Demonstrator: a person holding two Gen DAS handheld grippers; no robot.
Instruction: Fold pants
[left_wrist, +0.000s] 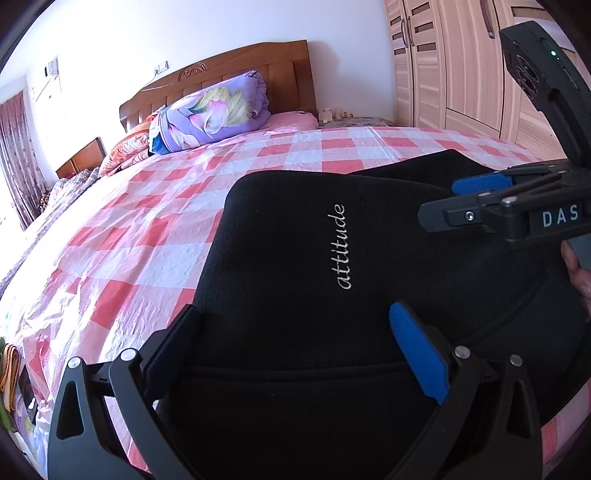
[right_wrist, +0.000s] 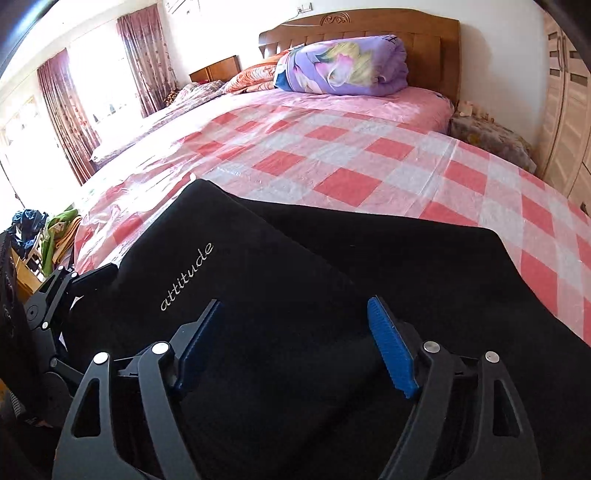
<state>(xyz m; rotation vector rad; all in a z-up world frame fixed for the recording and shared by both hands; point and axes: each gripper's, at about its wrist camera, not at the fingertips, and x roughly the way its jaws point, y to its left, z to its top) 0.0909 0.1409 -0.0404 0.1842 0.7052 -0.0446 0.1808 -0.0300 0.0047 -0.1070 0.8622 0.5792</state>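
Observation:
Black pants (left_wrist: 295, 258) with a white "attitude" word lie folded in layers on the checked bed near its front edge; they also show in the right wrist view (right_wrist: 314, 258). My left gripper (left_wrist: 295, 336) is open just over the pants, holding nothing. My right gripper (right_wrist: 295, 343) is open over the pants to the right of the word. It also shows in the left wrist view (left_wrist: 443, 199), coming in from the right above the top fold. The left gripper shows at the left edge of the right wrist view (right_wrist: 92, 277).
The bed has a pink and white checked plastic cover (right_wrist: 332, 155). A rolled purple quilt (right_wrist: 343, 66) and pillows lie by the wooden headboard (right_wrist: 369, 26). A wardrobe (left_wrist: 443, 62) stands on the right. Clothes (right_wrist: 55, 229) are piled left of the bed.

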